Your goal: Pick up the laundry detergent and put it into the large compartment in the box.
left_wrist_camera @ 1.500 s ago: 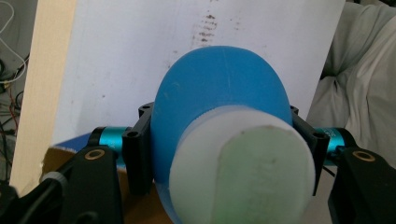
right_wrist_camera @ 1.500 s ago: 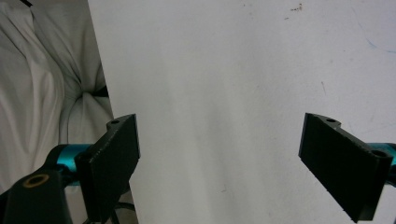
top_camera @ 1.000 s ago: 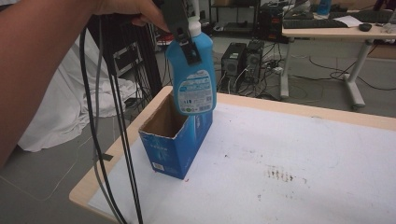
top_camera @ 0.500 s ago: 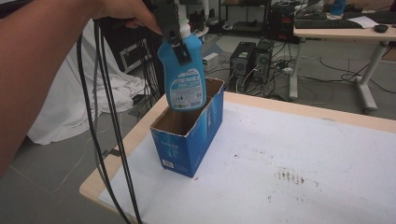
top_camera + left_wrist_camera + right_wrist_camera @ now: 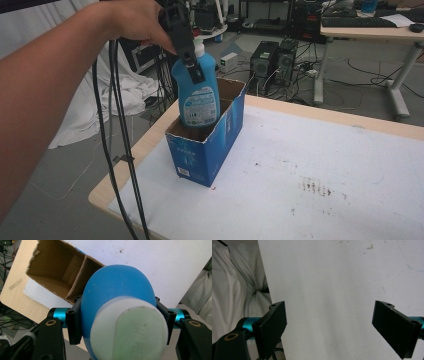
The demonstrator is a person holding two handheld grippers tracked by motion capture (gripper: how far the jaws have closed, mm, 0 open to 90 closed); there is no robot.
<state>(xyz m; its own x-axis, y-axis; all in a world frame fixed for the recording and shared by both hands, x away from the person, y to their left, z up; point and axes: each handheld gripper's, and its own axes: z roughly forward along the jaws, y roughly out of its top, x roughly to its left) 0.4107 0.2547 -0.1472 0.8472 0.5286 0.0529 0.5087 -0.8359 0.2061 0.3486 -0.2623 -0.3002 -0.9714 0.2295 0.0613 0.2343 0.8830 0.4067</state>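
A blue bottle (image 5: 198, 95) with a white cap hangs upright in my left gripper (image 5: 194, 67), whose jaws are shut on its shoulder just below the cap. The bottle's base dips into the near compartment of an open blue cardboard box (image 5: 202, 157) at the table's left end. From above, in the left gripper view, the bottle (image 5: 117, 295) sits clamped in the gripper (image 5: 117, 320), and the brown inside of the box (image 5: 55, 272) with its divider shows beyond. My right gripper (image 5: 329, 325) stands open over bare white tabletop with nothing between its jaws.
The table (image 5: 320, 150) has a white top and a wooden rim, and the box stands near its left edge. A black cable (image 5: 117, 150) hangs from the left hand beside the box. White cloth (image 5: 75, 110) lies on the floor at left. Computer towers (image 5: 272, 62) and a desk stand behind.
The left hand has carried the bottle down, from above the box until its base is inside the near compartment. The bottle stays gripped.
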